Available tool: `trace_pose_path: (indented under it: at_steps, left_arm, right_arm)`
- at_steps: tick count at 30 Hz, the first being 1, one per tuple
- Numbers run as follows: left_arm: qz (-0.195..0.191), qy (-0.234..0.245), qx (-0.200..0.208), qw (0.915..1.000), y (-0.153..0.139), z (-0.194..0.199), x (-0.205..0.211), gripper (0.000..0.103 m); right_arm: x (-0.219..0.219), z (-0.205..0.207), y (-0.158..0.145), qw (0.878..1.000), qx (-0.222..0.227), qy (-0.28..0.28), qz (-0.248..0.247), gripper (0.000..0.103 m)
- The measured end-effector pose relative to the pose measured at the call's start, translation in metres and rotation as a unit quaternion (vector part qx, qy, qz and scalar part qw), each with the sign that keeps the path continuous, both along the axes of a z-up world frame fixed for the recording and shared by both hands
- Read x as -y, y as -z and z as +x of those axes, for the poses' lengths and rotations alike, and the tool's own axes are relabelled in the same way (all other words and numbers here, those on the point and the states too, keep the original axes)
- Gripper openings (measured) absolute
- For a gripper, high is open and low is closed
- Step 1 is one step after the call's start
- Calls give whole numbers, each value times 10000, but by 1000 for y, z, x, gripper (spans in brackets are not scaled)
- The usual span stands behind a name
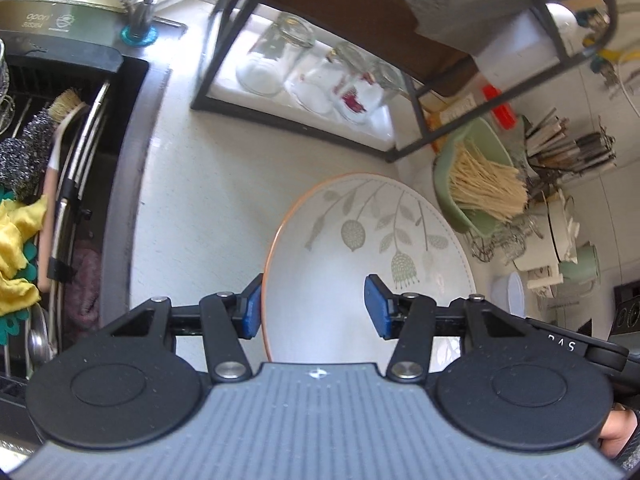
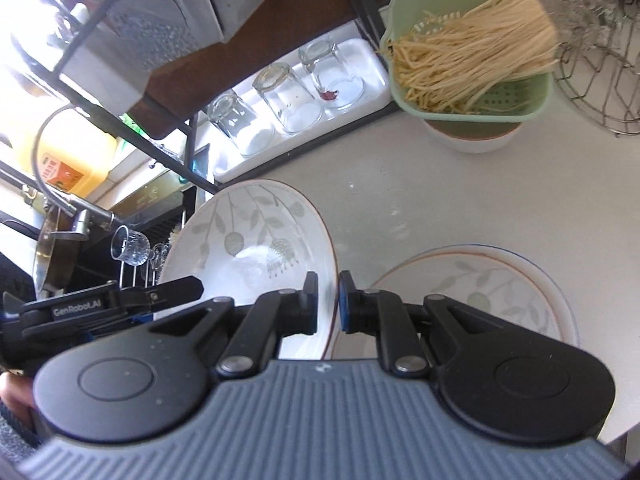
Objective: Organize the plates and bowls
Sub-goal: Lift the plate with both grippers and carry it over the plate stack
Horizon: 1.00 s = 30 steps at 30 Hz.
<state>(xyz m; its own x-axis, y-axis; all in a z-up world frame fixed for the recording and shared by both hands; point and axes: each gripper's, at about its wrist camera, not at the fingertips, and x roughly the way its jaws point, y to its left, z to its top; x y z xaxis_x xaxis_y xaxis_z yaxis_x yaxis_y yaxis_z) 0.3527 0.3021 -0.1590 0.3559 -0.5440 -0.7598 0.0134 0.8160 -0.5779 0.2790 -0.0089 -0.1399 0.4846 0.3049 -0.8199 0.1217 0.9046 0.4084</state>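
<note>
A white plate (image 1: 360, 248) with a grey leaf pattern and an orange rim hangs tilted above the counter. My right gripper (image 2: 329, 308) is shut on the right side of the plate (image 2: 248, 240), one pad on each face of the rim. My left gripper (image 1: 316, 310) stands half open astride the plate's left rim. Its left pad is just outside the edge and its right pad is over the inside, with a gap showing. A second leaf-patterned plate (image 2: 500, 280) lies flat on the counter, below and right of the right gripper.
A black sink (image 1: 80, 128) with a rack, brush, scourers and yellow cloth lies left. A metal shelf frame (image 1: 420, 120) stands over a white tray of upturned glasses (image 2: 296, 100). A green colander of noodles (image 2: 472, 60) sits on a bowl, beside wire baskets (image 2: 600, 60).
</note>
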Motion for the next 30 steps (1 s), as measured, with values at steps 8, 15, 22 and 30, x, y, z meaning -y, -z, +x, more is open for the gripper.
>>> trace_pose_path:
  at_steps: [8,15,22,30]
  left_arm:
    - [58,246,162,9995,-12,-25,35,56]
    - [205,402,158,9989,-15,-51,71,56]
    - [541,588,129,9967,4,-60,99,56]
    - [876,574,1,9945,18,-58,112,56]
  right_arm:
    - [29,-34,-9,9998,65,166,16,13]
    - [59,-66,-13,9993,204,289,79,13]
    - [80,-83,11,9994,58,336,35,13]
    - [91,-83,45,9998,-82,120,122,13]
